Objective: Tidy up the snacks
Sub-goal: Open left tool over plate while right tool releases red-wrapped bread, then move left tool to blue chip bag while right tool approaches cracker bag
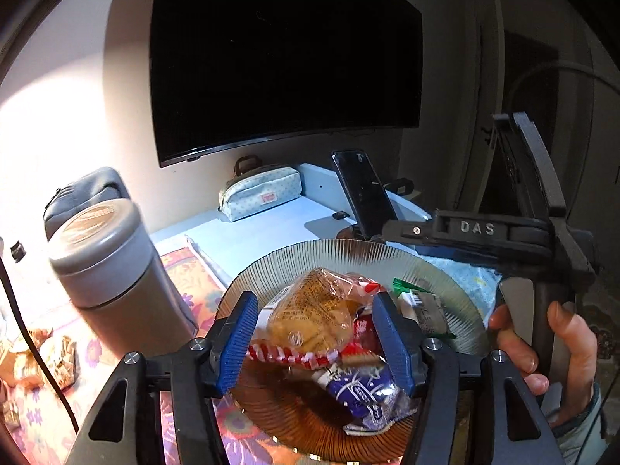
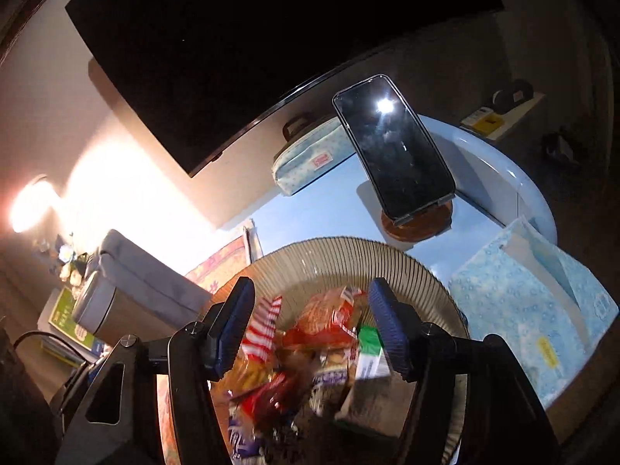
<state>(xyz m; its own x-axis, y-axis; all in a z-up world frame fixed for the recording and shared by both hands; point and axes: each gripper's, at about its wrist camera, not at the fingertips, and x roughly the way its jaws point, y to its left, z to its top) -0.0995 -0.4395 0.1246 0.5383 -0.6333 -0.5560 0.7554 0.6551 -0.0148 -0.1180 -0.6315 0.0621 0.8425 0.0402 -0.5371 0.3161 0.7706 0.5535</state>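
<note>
Snacks gathered on the plate, both claws spread above them.

The left gripper (image 1: 316,333) and right gripper (image 2: 310,325) hang spread and empty over the wrapped snacks (image 1: 321,321) piled on the ribbed glass plate (image 1: 348,257); beyond stands a phone (image 2: 391,147). Judged nearly done; next likely means fetching any remaining packets.

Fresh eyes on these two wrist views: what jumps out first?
The ribbed glass plate heaped with wrapped snacks, dead centre, with the open left gripper straddling a yellow pastry packet. Behind it, a big dark screen fills the wall, and a phone leans on a stand just past the plate.
</note>
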